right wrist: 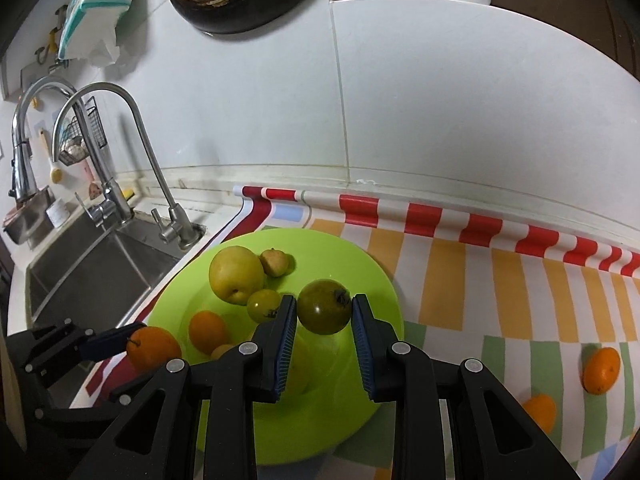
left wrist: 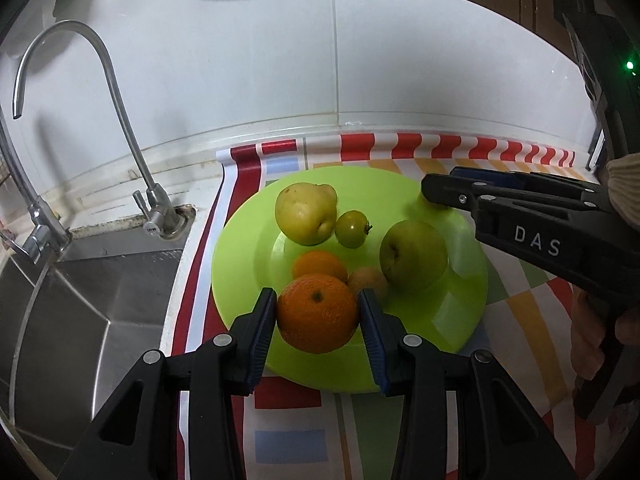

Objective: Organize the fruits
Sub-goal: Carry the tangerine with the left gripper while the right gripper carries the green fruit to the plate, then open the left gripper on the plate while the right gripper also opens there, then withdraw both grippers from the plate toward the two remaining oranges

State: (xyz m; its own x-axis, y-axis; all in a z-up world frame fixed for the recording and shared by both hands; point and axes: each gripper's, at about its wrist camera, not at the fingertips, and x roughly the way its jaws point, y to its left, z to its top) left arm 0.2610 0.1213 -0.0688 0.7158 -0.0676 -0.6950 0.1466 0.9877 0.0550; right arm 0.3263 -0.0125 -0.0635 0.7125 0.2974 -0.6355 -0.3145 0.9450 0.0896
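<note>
Left gripper [left wrist: 318,312] has its jaws clamped on a big orange [left wrist: 317,313] right over the near edge of the lime green plate [left wrist: 460,312]. Right gripper [right wrist: 324,312] is squeezing a dark green fruit [right wrist: 325,306] above the same plate. Two more oranges [right wrist: 601,370] sit on the striped tabletop mat [right wrist: 520,300], off to the right.

We count one green plate [right wrist: 372,276], and on or over it two oranges, the larger [left wrist: 317,313] and the smaller [left wrist: 319,265], one big yellow pear [right wrist: 236,275], one small yellowish fruit [right wrist: 274,263], one small green tomato [right wrist: 263,305], one larger green fruit [right wrist: 324,306] and one small tan fruit [left wrist: 367,279]. Off the plate we count two more oranges, one [right wrist: 601,370] and another [right wrist: 540,412], on one striped cloth [right wrist: 520,280]. We also count two grippers, left [left wrist: 317,312] and right [right wrist: 324,308], two taps, front [right wrist: 136,136] and back [right wrist: 24,140], and one sink [right wrist: 92,280].
</note>
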